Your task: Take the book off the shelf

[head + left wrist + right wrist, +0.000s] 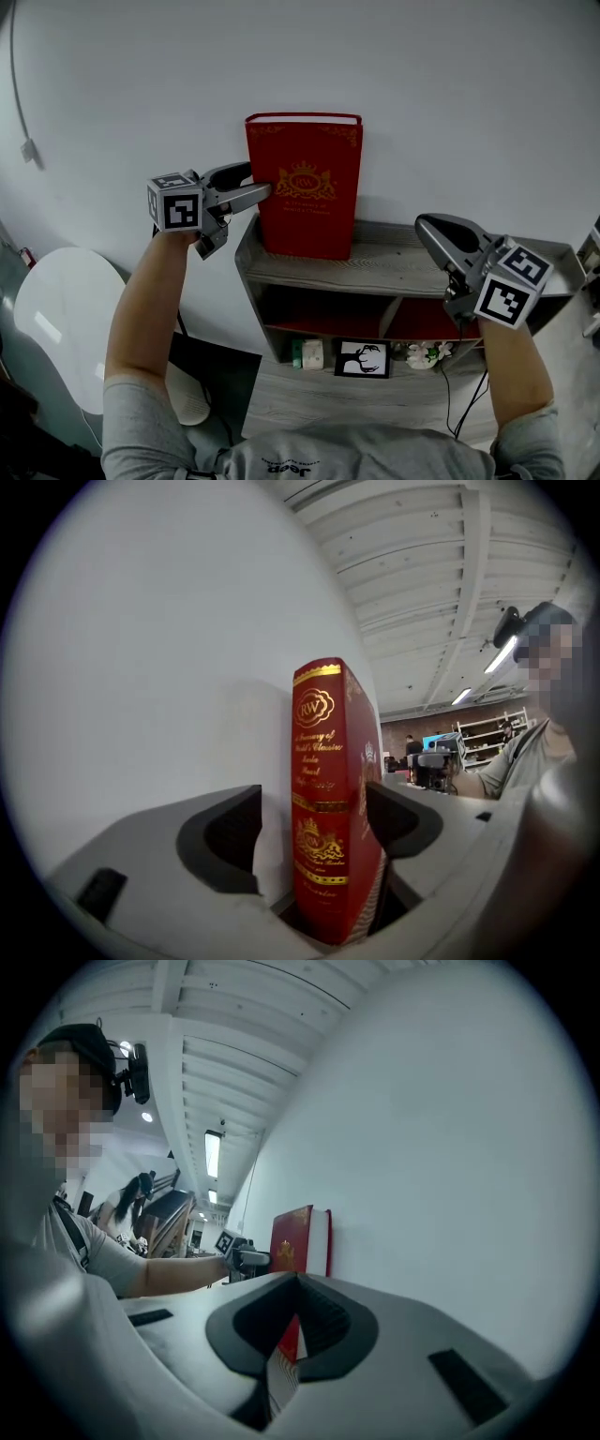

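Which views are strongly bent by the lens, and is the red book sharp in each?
Head view: mild bending, the lines of the shelf curve a little; the red book is sharp and evenly lit. Left gripper view: strong fisheye with black corners; the book's gold print is crisp. Right gripper view: same fisheye; the book is small but clear, and a ceiling light glares.

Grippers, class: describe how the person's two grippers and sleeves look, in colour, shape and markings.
The left gripper and the right gripper both have smooth grey bodies with black-lined jaws. Each carries a cube of black-and-white square markers. The person wears short grey sleeves.
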Tool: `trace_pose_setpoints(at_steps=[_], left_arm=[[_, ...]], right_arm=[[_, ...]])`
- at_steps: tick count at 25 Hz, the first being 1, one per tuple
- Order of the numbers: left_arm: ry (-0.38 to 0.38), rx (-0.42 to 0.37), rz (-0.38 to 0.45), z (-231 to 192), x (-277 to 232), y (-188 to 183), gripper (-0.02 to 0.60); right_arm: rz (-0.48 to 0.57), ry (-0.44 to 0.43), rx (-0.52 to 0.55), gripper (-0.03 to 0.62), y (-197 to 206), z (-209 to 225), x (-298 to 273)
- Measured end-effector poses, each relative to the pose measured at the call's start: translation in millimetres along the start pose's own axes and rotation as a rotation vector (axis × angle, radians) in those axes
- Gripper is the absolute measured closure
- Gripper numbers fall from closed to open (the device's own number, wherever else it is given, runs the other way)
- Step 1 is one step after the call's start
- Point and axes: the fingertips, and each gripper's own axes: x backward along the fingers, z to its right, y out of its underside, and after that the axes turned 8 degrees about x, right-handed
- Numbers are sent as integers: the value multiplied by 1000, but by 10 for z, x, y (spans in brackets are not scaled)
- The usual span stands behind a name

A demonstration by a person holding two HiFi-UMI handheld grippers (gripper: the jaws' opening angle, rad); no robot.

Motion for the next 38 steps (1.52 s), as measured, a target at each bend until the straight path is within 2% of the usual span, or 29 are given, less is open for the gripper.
trace_pose_setpoints(at_steps=[5, 7, 9, 11, 17, 22, 29, 33, 38], left_arm=[[47, -27, -38, 39, -73, 63, 199], [61, -37, -53, 62, -85, 94, 231], [74, -50, -75, 105, -103, 152, 294], [81, -56, -79, 133, -105, 183, 296], [80, -50, -55, 138, -65, 166, 316], [54, -42, 8, 182, -23, 109, 325], [72, -23, 79, 315, 27, -16, 331], [82, -34, 113, 366, 48, -51, 331], [64, -80, 98, 305, 33, -7, 331]], right_arm=[[-11, -18, -4, 572, 7, 20, -96], [-15, -21, -11, 572, 30, 26, -103], [-20, -21, -18, 572, 56, 30, -105], [-22, -17, -23, 572, 81, 35, -115], [-33, -11, -24, 572, 122, 49, -134], [-30, -8, -23, 572, 126, 55, -128], [-34, 1, -38, 572, 250, 58, -162], [-23, 15, -28, 572, 346, 70, -180], [29, 18, -19, 572, 601, 197, -366]])
